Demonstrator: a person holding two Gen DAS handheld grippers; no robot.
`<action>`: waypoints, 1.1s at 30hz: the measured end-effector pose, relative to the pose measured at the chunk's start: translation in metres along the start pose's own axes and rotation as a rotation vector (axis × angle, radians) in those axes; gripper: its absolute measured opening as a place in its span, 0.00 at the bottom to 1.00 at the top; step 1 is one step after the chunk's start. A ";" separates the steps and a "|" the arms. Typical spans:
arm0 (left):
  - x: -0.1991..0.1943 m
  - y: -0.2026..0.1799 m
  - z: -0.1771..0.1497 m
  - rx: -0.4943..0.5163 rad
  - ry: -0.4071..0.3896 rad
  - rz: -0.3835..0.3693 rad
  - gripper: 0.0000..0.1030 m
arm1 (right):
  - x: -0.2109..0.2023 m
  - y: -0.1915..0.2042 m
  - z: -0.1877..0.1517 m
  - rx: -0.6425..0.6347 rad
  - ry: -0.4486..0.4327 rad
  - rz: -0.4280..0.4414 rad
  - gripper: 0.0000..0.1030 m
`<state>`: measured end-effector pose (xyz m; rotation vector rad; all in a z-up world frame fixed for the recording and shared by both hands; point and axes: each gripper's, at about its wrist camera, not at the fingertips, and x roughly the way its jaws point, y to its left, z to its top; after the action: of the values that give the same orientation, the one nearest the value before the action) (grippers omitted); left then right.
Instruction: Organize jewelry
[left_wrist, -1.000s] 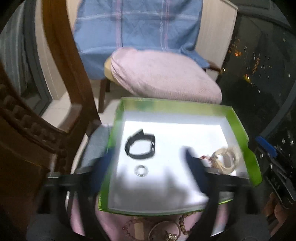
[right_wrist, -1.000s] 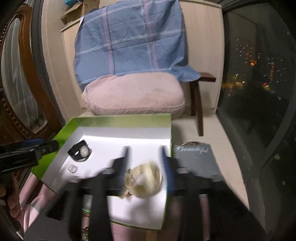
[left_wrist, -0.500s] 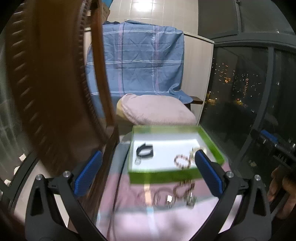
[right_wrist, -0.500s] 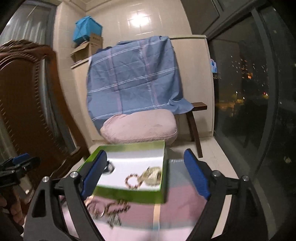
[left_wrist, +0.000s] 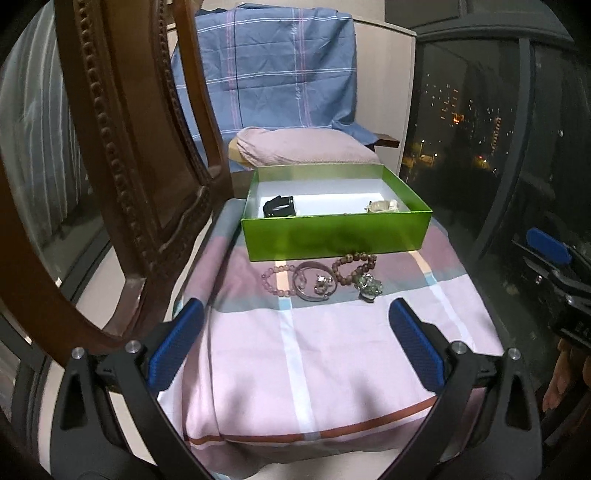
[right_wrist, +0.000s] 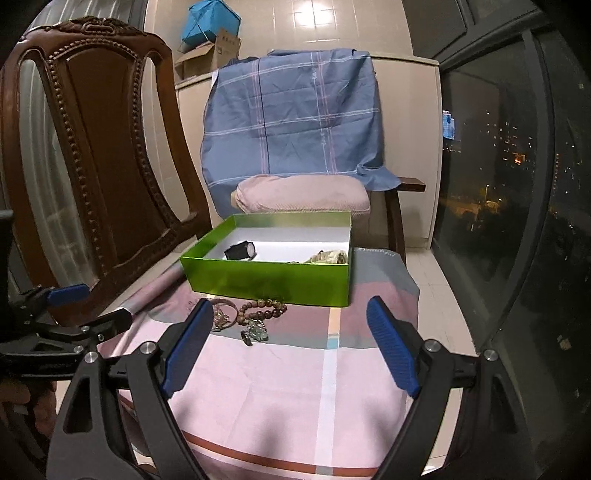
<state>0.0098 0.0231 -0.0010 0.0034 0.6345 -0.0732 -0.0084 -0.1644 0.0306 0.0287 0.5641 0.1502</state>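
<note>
A green box stands on a pink plaid cloth. Inside lie a black watch at the left and a pale bracelet bundle at the right. In front of the box lie a pink bead bracelet, a silver bangle with charms, a brown bead bracelet and a green stone charm. My left gripper is open and empty, well back from the jewelry. My right gripper is open and empty, also back.
A carved wooden chair back stands close on the left. Behind the box is a chair with a pink cushion and a blue plaid cloth. A dark window runs along the right.
Both grippers have pulled back and up from over the box to the near end of the cloth. The pale bracelet bundle now lies in the box, free of the right gripper.
</note>
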 end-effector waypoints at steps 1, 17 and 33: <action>0.001 0.000 0.000 0.000 0.001 0.001 0.96 | 0.001 -0.001 -0.001 0.005 0.008 -0.001 0.81; 0.008 0.000 -0.001 -0.005 0.031 -0.014 0.96 | 0.008 -0.003 -0.001 0.009 0.023 0.005 0.81; 0.006 -0.001 -0.001 -0.005 0.028 -0.013 0.96 | 0.016 0.002 -0.005 -0.011 0.053 0.045 0.81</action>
<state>0.0136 0.0220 -0.0051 -0.0043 0.6626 -0.0848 0.0018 -0.1605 0.0181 0.0271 0.6161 0.1984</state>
